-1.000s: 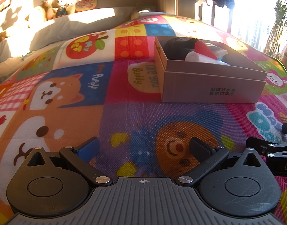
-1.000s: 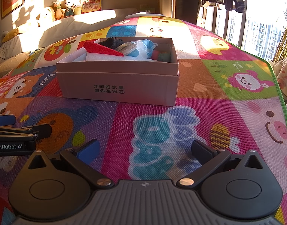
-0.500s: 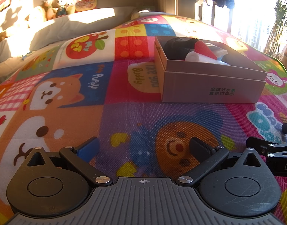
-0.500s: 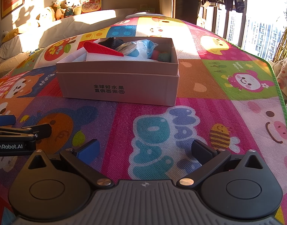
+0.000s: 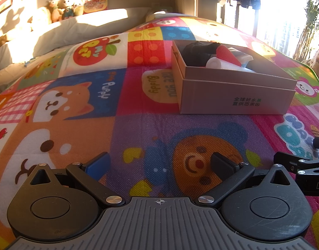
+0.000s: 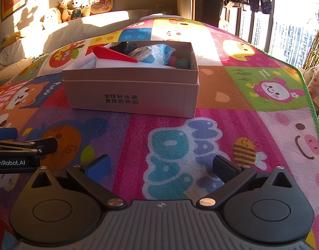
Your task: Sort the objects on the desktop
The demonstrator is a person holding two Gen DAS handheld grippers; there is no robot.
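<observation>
Black jaws of left gripper [image 5: 159, 164] and right gripper [image 6: 160, 164] gape wide, holding nothing, above the mat [image 6: 232, 112].

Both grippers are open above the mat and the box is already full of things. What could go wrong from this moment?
1. The red wedge lies on top of the pile, above the cardboard box's rim; a reach inside may knock it out.
2. The left gripper and right gripper sit close together, so they might collide.
3. Strong sunlight and deep shadow could hide the dark item.
</observation>
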